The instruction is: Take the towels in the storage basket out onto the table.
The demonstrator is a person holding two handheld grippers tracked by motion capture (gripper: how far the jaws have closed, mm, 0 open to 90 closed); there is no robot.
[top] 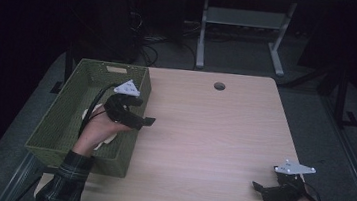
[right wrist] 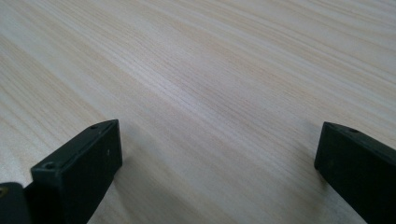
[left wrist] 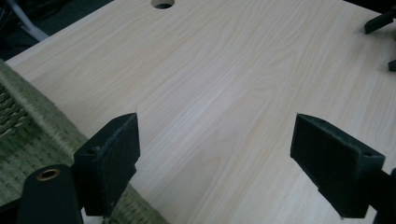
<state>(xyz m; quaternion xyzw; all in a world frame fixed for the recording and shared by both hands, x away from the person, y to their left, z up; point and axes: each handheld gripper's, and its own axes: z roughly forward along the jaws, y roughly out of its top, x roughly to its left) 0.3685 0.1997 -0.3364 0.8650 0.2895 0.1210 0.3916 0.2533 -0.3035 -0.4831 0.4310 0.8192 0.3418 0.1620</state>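
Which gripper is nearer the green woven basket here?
Left. The left gripper hangs open over the right rim of the green woven basket. The right gripper is open, far across the table at its near right corner.

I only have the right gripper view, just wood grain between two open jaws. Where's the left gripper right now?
Observer: The left gripper is above the right rim of a green woven basket at the left side of the table, jaws open and empty.
Operator: Anything in the basket?
Observer: Something pale lies inside, partly under the left hand; I cannot tell what.
Operator: And my gripper?
Observer: The right gripper is by the table's near right corner.
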